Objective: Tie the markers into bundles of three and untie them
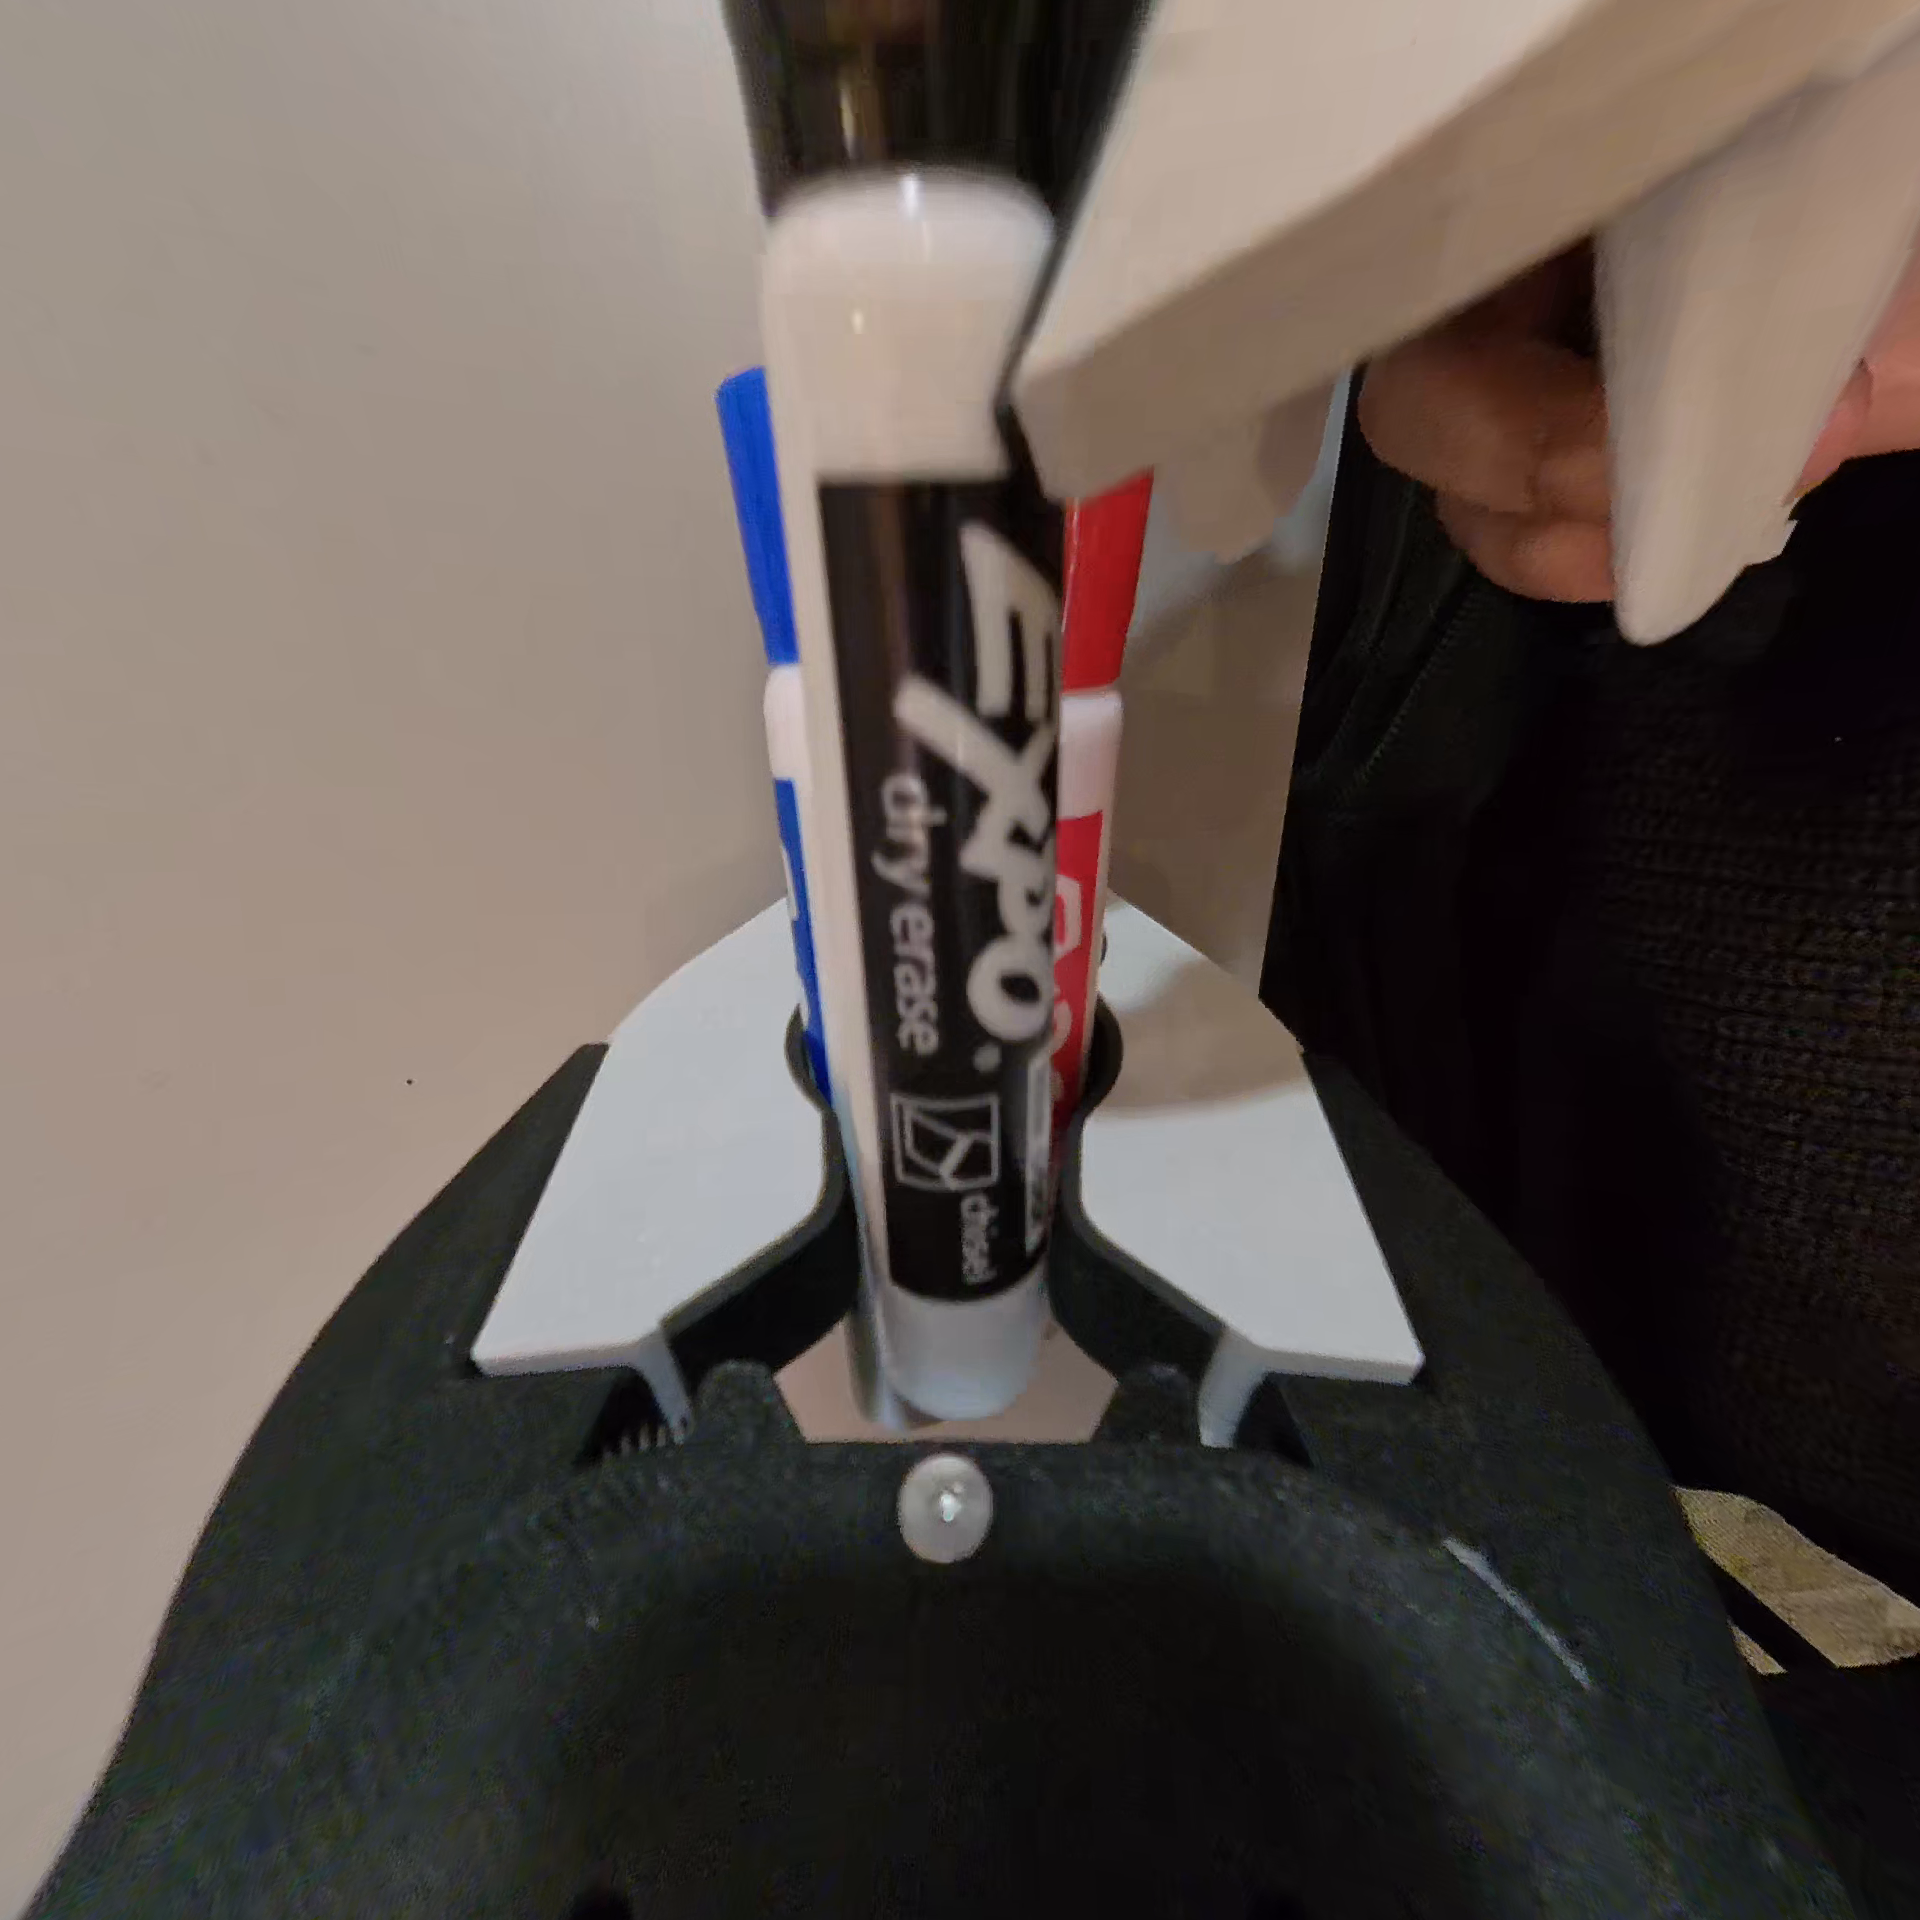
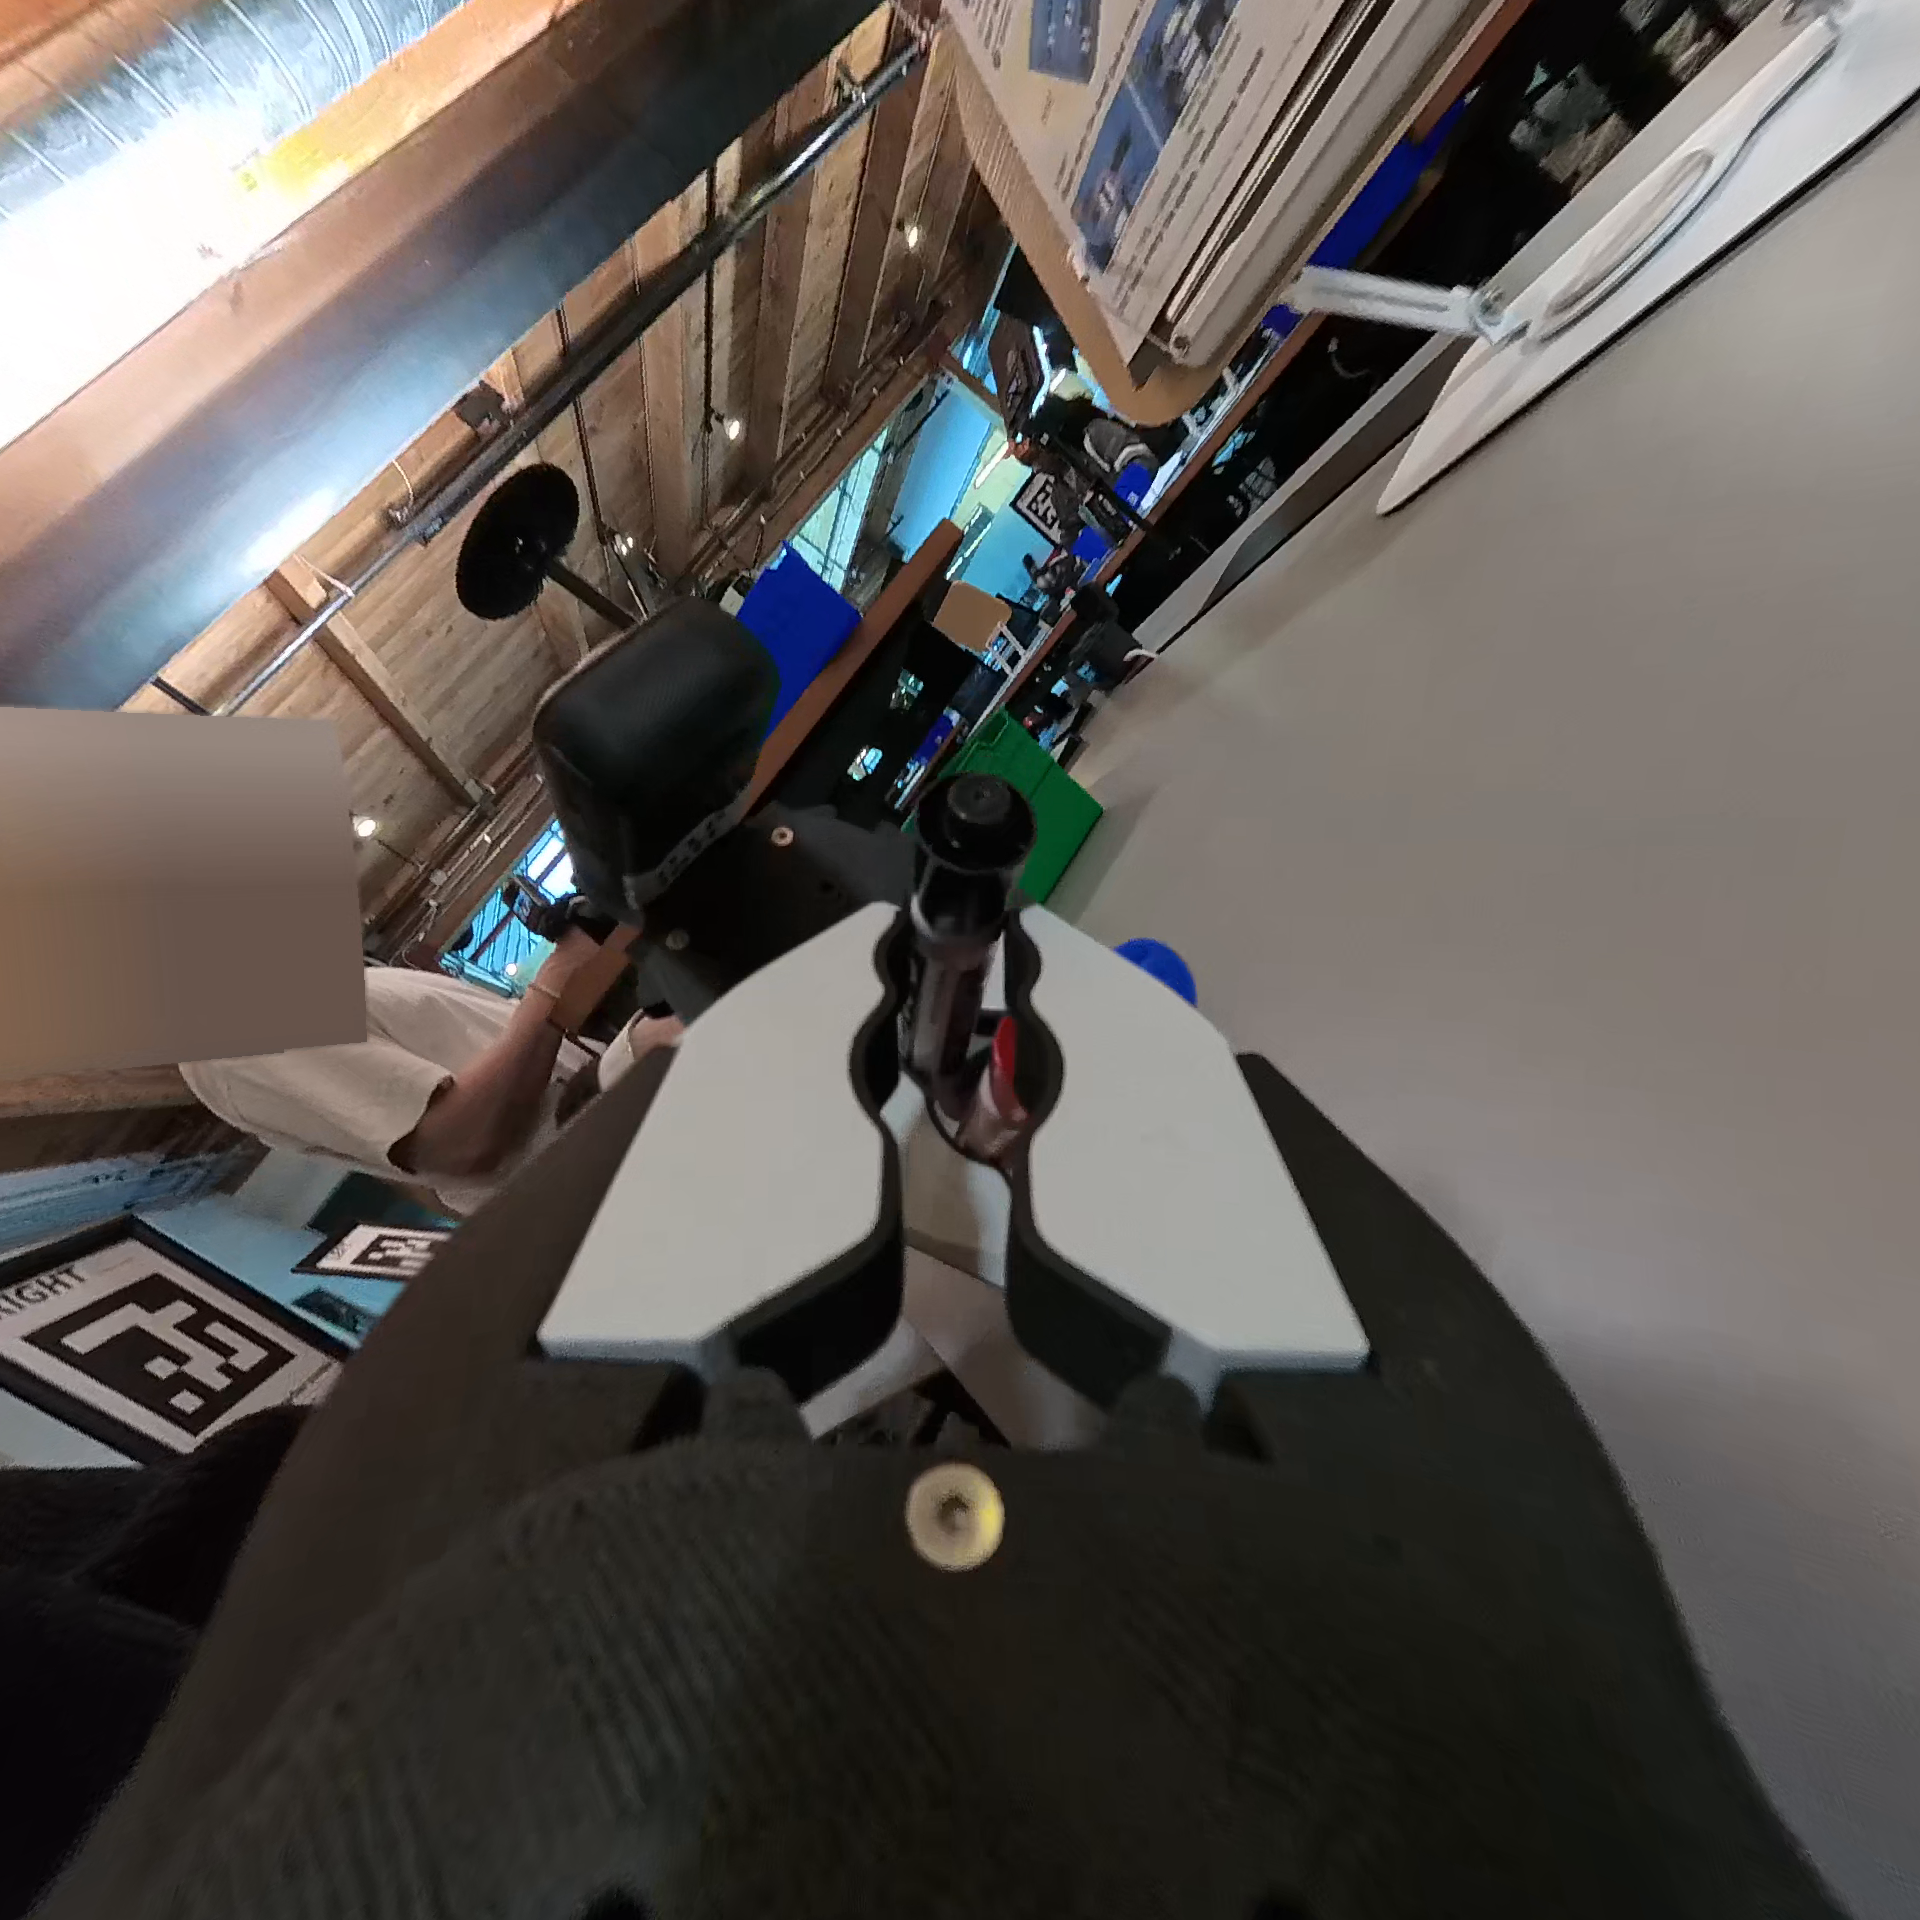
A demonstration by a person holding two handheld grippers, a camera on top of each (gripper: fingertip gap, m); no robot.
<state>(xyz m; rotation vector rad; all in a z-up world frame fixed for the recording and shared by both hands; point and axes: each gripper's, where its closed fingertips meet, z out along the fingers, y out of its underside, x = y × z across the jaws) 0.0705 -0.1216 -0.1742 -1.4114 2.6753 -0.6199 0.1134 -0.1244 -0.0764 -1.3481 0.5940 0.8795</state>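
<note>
In the left wrist view my left gripper (image 1: 951,1039) is shut on three markers held lengthwise between its fingers: a black marker (image 1: 956,831) in front, a blue marker (image 1: 764,561) behind on the left and a red marker (image 1: 1107,582) behind on the right. The right gripper's white finger (image 1: 1351,260) comes in from the upper right and touches the black marker near its cap. In the right wrist view my right gripper (image 2: 951,925) is closed around the black marker (image 2: 961,894). The red marker (image 2: 997,1070) and a blue cap (image 2: 1153,966) show beside it. The left gripper's black body (image 2: 727,914) lies just beyond.
A pale table top (image 2: 1507,935) fills the right. A white flat board (image 2: 1558,343) lies at its far end. A person's hand (image 1: 1507,468) and dark clothing (image 1: 1610,987) are close on the right. Boards with square black-and-white tags (image 2: 135,1351) lie low left. Tip to tip, the grippers are about 10 cm apart.
</note>
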